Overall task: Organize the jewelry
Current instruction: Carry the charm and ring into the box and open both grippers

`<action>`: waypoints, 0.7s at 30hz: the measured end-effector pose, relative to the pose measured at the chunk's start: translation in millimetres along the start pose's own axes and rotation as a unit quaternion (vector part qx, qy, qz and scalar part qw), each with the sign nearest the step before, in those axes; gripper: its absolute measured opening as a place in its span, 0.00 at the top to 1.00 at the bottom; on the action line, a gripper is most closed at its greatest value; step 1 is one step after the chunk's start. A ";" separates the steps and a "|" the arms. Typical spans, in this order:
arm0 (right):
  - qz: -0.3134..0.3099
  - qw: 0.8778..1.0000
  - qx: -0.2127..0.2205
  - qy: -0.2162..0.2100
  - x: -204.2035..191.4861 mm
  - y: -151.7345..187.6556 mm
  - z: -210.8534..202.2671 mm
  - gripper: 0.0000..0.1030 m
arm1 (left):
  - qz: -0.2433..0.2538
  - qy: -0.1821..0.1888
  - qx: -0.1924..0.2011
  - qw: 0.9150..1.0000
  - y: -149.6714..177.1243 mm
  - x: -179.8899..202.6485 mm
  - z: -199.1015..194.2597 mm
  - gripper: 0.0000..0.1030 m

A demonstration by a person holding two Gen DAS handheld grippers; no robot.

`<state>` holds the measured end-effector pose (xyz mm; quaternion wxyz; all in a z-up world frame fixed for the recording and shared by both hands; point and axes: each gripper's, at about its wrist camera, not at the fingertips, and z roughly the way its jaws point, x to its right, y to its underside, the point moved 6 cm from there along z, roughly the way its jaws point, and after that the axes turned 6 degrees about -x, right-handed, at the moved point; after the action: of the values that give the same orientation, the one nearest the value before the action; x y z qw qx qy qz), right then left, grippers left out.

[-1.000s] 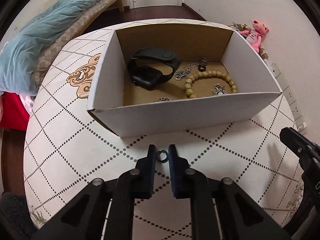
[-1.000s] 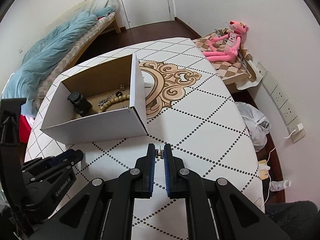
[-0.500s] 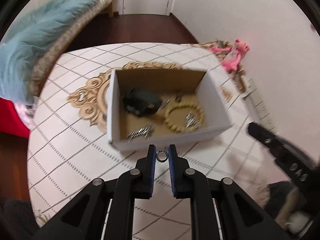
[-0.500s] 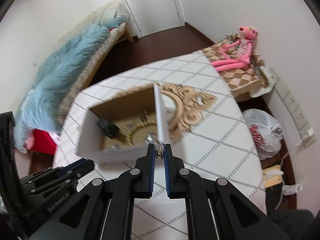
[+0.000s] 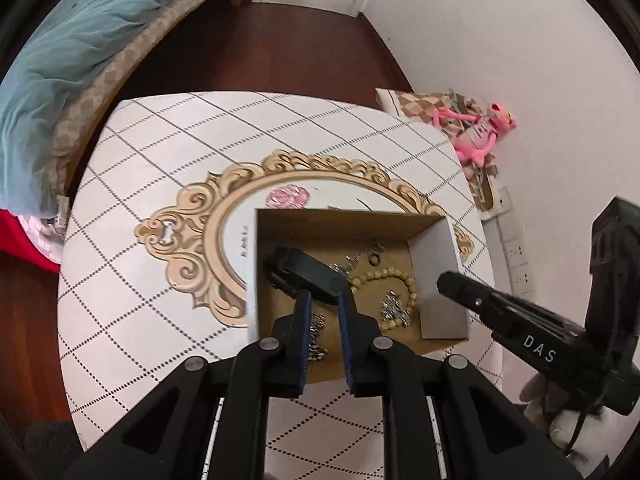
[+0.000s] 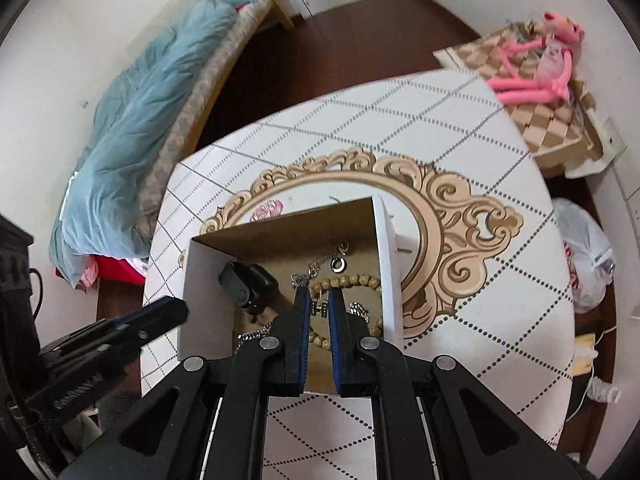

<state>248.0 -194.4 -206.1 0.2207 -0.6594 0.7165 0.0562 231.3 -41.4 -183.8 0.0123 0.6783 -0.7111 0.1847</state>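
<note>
Box [image 6: 208,300]: white cardboard, on patterned table [image 6: 500,240], holding watch [image 6: 248,286], bead bracelet [image 6: 352,280], chains.
Left tongs [image 5: 323,300]: spread, empty, over box.
Right tongs [image 6: 319,298]: pinching H-shaped charm [image 6: 319,309] above box.

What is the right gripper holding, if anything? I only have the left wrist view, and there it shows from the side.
Observer: The right gripper pinches a small H-shaped metal charm between its fingers.
Operator: Is the charm over the box or short of it?
Observer: Over it. The fingertips hang above the beaded bracelet inside the cardboard box.
Operator: Is there anything beside the table that I can't see?
Observer: A white plastic bag lies on the floor past the table's edge.
</note>
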 end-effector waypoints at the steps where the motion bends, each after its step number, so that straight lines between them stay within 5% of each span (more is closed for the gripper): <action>1: 0.003 1.000 -0.001 0.003 1.2 0.5 1.3 0.81 | -0.003 -0.006 0.003 1.000 -0.2 -3.5 -1.7 0.84; 3: 0.004 1.000 -0.001 0.004 2.1 1.7 2.3 0.64 | -0.010 -0.025 0.006 1.000 -0.1 -10.8 -3.5 0.78; 7: 0.000 1.000 0.002 0.015 4.7 7.5 -2.3 0.63 | -0.018 -0.048 0.026 0.998 2.8 -22.4 -10.6 0.40; 11: -0.010 0.999 0.004 0.032 3.4 15.8 -7.9 0.62 | -0.015 -0.083 0.040 0.996 7.8 -30.3 -15.4 0.35; 14: -0.021 0.998 0.012 0.058 -0.8 20.2 -14.6 0.37 | -0.014 -0.104 0.043 0.994 12.0 -35.3 -16.2 0.19; 17: -0.036 0.995 0.021 0.094 -6.5 24.8 -24.5 0.31 | -0.014 -0.129 0.047 0.990 18.6 -40.4 -20.2 0.09; 20: -0.045 0.989 0.025 0.141 -6.8 29.4 -31.1 0.03 | -0.010 -0.147 0.056 0.987 24.5 -41.8 -25.5 0.06; 21: -0.047 0.986 0.025 0.156 -6.4 31.4 -33.0 0.02 | -0.007 -0.153 0.057 0.987 26.4 -40.7 -26.9 0.06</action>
<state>209.8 -196.9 -180.6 0.1251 -0.6876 0.7112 -0.0754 202.7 5.5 -176.1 -0.1336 0.7034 -0.6879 0.1186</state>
